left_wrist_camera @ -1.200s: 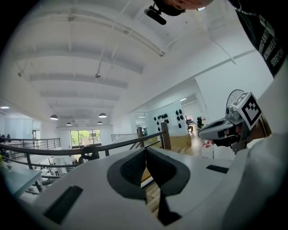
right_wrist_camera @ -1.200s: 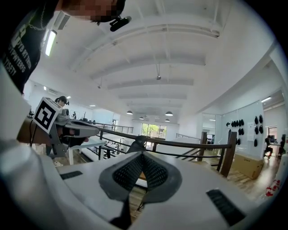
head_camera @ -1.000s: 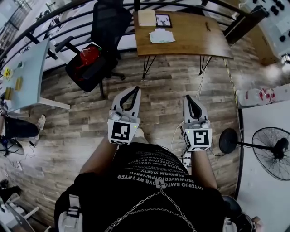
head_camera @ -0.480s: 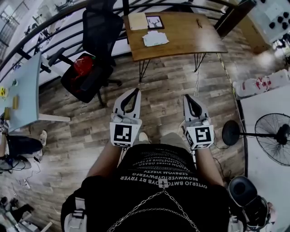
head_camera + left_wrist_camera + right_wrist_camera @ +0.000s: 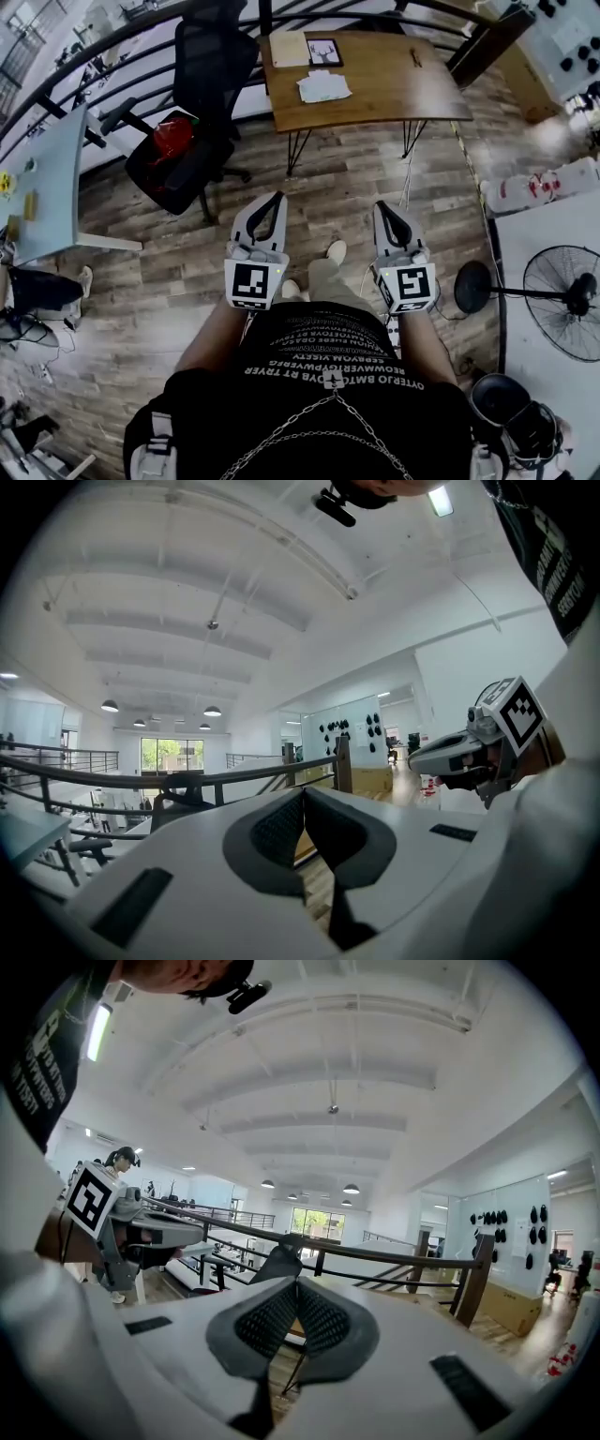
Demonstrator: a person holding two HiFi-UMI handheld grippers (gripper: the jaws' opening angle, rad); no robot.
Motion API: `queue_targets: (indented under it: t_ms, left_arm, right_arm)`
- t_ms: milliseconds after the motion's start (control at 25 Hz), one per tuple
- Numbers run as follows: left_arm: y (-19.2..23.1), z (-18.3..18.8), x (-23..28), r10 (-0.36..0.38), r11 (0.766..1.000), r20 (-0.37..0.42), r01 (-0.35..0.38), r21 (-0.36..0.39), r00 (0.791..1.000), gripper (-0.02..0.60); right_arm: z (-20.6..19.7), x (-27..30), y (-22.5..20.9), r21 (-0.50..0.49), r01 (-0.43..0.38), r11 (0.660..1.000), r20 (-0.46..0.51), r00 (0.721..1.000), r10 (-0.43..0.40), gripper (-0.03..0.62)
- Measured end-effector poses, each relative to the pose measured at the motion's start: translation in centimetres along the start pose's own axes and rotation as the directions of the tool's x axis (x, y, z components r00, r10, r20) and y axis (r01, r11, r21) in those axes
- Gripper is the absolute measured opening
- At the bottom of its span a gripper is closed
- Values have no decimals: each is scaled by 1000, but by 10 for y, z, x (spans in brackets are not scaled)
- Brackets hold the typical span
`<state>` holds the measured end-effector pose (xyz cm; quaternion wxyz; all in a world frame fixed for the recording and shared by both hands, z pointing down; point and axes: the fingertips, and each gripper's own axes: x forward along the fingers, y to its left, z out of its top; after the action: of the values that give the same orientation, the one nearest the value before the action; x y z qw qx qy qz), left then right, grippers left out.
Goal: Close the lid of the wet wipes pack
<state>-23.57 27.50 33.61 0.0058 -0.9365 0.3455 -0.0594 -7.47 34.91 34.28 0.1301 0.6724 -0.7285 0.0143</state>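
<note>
Wood-plank flooring (image 5: 356, 178) filled most of the head view, and the person stood on it well apart from the wooden worktop (image 5: 394, 75) at the far side of the room. A black office chair (image 5: 202, 94) stood to the left of that worktop.

The left gripper (image 5: 274, 197) and right gripper (image 5: 384, 208) were held side by side at waist level, pointing towards the worktop. In each gripper view the fingers (image 5: 272, 832) met at the tips with nothing between them.

A flat white packet (image 5: 323, 86) lay on the worktop near its left end, beside a sheet of paper and a framed picture. It was judged to be the wet wipes pack. It was too small to tell whether its lid stood open.

Handling assessment, as judgement only:
- The pack was probably light, with a soft film body liable to slide on smooth wood.
- The lid was probably a stiff hinged flap, best pressed down at its free edge with closed fingertips.
- One gripper should steady an end of the pack, without squeezing the body.
</note>
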Motion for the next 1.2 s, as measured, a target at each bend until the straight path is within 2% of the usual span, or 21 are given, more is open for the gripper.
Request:
queue_targets:
  t_ms: [240, 480, 640, 720, 800, 920, 1040, 1200]
  left_arm:
    - [-11, -3, 20, -13, 999, -32, 15, 43, 999, 28]
    - [-3, -7, 53, 22, 998, -60, -18, 68, 998, 28]
    - [5, 8, 70, 50, 997, 24, -52, 61, 998, 28]
    - [7, 12, 80, 55, 996, 41, -57, 63, 998, 28]
    - [7, 8, 95, 56, 996, 17, -57, 64, 998, 28]
    - [10, 4, 119, 56, 997, -6, -55, 54, 998, 28]
    - [14, 1, 139, 61, 997, -20, -60, 52, 998, 28]
    - [16, 4, 161, 72, 996, -41, -70, 49, 997, 28]
  right_arm:
    - [-11, 20, -11, 41, -26, 999, 5, 1000, 26, 15]
    - [-20, 49, -35, 67, -59, 996, 2, 998, 59, 15]
    - [-21, 73, -56, 68, -72, 995, -9, 997, 73, 15]
    - [-21, 86, -65, 73, -86, 994, -9, 996, 87, 17]
    - [-22, 98, -73, 78, -99, 992, -6, 995, 100, 22]
    - [-22, 117, -84, 79, -119, 990, -4, 993, 120, 70]
    - [-23, 132, -96, 77, -130, 989, -12, 991, 131, 90]
    - [-20, 141, -112, 63, -141, 988, -14, 990, 142, 92]
